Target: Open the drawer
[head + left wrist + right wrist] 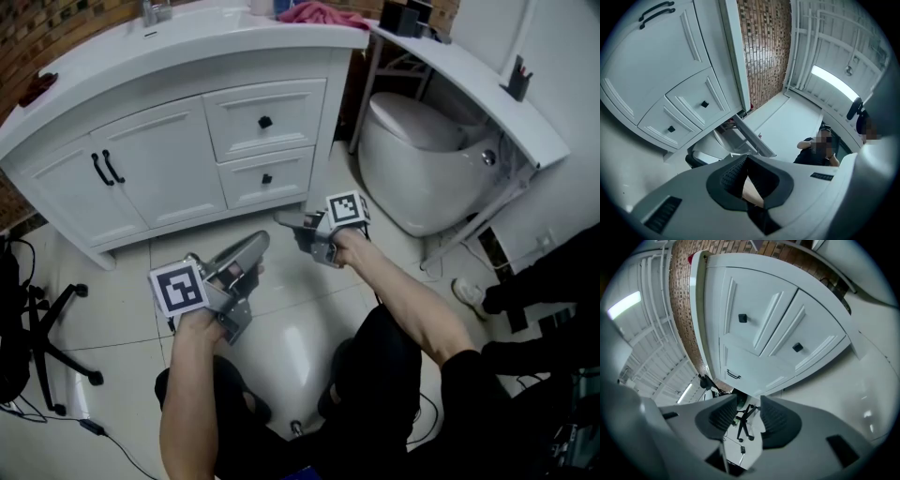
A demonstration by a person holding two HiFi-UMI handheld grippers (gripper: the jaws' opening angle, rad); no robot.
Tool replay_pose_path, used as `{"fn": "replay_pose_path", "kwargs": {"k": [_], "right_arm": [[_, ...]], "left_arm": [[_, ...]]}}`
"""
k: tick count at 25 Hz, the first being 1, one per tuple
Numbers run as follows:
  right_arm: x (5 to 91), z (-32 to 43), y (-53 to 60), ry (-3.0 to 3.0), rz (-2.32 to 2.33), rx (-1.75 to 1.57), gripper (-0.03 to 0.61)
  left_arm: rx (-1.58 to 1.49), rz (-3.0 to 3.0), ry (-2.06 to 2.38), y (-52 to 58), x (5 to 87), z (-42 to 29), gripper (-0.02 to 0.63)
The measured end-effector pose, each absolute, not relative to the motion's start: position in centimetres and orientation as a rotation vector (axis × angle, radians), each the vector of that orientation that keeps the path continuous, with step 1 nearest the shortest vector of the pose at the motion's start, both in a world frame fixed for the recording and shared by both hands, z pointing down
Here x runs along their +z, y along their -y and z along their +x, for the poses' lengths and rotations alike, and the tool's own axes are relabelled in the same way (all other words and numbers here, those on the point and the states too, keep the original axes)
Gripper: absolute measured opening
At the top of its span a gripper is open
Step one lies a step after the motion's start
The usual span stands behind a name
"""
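The white vanity (141, 56) has two drawers on its right half, both shut. The upper drawer (281, 103) and the lower drawer (248, 183) each carry one small black knob. My right gripper (286, 222) hovers over the floor just below the vanity's right corner, apart from both knobs. Its jaws stand open with nothing between them (749, 411); ahead of it are the upper knob (743, 318) and the lower knob (797, 347). My left gripper (248, 251) is lower left, over the tiles, and shut on nothing (746, 159). Both knobs (705, 104) lie to its upper left.
A white toilet (422, 159) stands right of the vanity under a slanting white shelf (469, 70). Two cabinet doors with black handles (106, 167) fill the vanity's left half. An office chair base (56, 337) and cables lie at the left. Another person's legs (544, 300) are at the right.
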State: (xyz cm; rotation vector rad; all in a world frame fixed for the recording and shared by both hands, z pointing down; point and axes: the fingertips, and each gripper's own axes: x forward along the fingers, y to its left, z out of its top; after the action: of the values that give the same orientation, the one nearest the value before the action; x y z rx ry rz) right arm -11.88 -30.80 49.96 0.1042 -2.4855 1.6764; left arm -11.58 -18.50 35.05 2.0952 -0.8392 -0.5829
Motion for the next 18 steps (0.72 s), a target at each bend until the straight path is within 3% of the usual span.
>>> {"fn": "replay_pose_path", "kwargs": {"k": [18], "right_arm": [[57.0,-16.1,42.4,2.482,0.283,1.799,0.213]], "left_arm": [[-0.591,2.081,0.816,22.1,36.2,-12.1,-0.01]]}}
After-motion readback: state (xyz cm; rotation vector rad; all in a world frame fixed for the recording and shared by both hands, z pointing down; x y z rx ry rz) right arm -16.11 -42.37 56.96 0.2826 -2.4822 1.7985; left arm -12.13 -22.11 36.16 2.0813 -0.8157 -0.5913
